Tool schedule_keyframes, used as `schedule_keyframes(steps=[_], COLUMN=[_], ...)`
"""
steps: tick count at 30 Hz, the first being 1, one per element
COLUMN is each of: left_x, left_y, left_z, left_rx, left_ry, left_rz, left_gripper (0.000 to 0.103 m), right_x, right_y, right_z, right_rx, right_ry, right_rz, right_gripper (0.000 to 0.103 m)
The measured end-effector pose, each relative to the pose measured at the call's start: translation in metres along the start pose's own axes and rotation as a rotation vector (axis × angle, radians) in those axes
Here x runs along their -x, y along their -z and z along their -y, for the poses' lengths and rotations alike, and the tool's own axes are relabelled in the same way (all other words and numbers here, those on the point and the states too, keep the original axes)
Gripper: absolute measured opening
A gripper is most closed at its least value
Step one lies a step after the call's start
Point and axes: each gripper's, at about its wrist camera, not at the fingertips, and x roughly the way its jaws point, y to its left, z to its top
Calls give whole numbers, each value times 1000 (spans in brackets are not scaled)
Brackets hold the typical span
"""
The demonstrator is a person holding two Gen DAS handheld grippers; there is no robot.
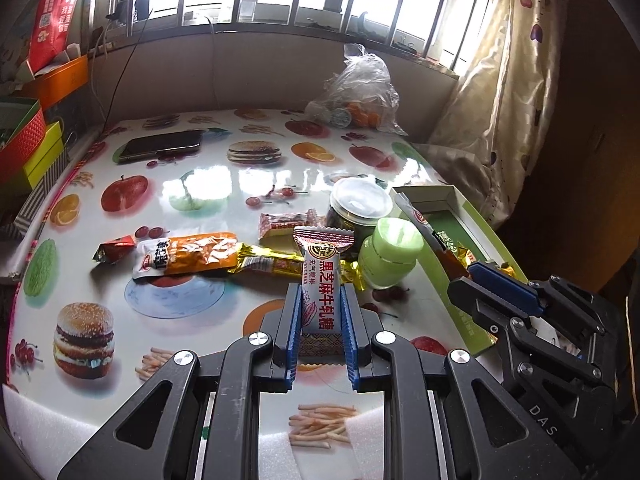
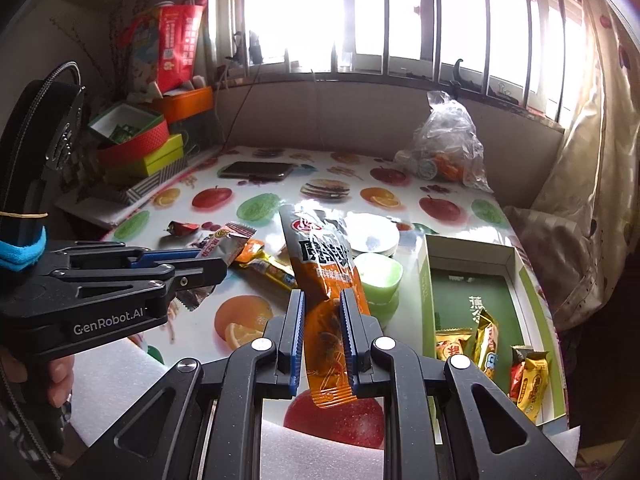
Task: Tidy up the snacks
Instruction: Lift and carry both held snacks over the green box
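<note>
Candy bar [image 1: 321,295]: white wrapper, red characters, upright.

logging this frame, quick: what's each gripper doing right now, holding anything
Left gripper: closed on the white nougat candy packet, lifted off the table.
Right gripper: closed on the orange snack pouch, held upright.

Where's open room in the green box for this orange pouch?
The green box is bare at its far end, toward the window; its near end is crowded with yellow snack packs. The right gripper holds the orange pouch.
</note>
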Motion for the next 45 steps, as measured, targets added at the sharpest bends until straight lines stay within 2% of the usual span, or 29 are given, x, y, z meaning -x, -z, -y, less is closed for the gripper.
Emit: schedule_keyframes(steps=[11, 26, 33, 45], left_x=[-8, -39, -58, -97], left_y=[-19, -43, -44, -41], left_z=[35, 98, 117, 138], left_rx=[-48, -120, -129, -136], left_ry=[59, 182, 223, 241], left_rz=[-2, -37, -76, -127], left_gripper=[20, 20, 20, 20], right_x=[18, 18, 6, -28], right_y=[0, 7, 11, 15], right_z=[37, 116, 141, 170], right_rx=[-52, -132, -142, -121], right_ry=[87, 264, 284, 269], right_rz=[18, -14, -45, -108], right_gripper=[16, 16, 16, 16])
